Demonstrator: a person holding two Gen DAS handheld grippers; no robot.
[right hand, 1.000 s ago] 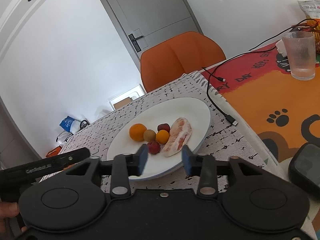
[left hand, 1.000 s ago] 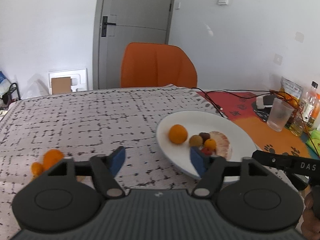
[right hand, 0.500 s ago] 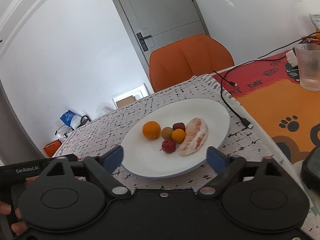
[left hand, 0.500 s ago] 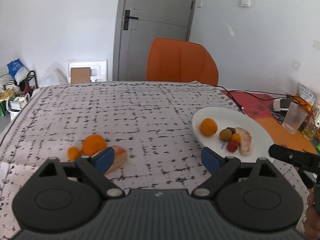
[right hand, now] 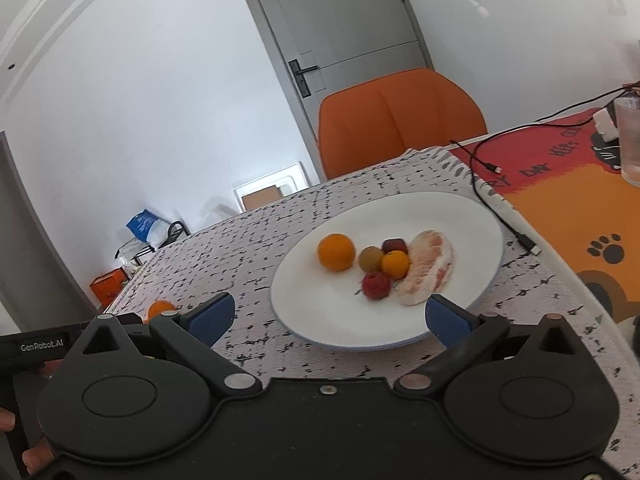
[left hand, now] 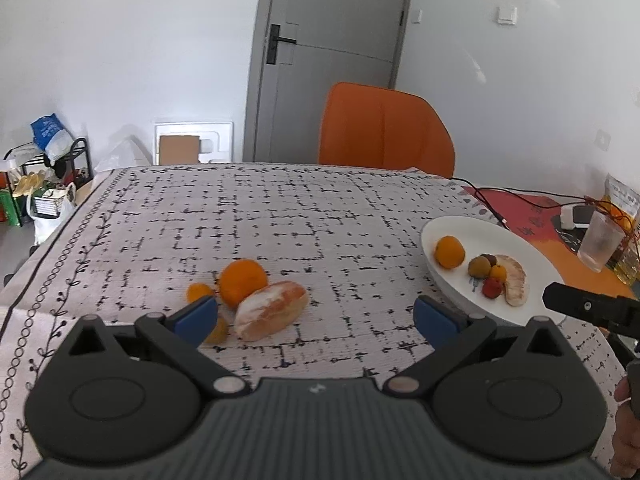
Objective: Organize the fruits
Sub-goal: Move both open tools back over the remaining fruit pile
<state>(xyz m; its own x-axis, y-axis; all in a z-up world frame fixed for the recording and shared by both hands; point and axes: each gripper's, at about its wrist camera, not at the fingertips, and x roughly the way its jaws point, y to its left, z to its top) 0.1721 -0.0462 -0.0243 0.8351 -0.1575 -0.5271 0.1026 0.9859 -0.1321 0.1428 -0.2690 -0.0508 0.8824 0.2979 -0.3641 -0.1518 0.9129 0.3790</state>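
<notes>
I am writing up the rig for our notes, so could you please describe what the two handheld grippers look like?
The left gripper and the right gripper look alike: black angular linkage arms with silver pivot pins, two round black discs, a ribbed dark body, and blue fingertip pads. The left gripper's side bar reads "GenRobot.AI" in white.

An orange chair (left hand: 386, 128) stands at 12 o'clock behind the surface (left hand: 248, 216), which wears a white cloth printed with black broken lines. A grey door (left hand: 328, 56) with a dark handle rises behind the chair. At 3 o'clock, a ribbed clear glass (left hand: 601, 240) sits on a red and orange mat (right hand: 560, 184), with a black cable (right hand: 486, 184) trailing across it. At 9 o'clock, a blue bag (left hand: 50, 136) rests on a rack by the wall.
</notes>
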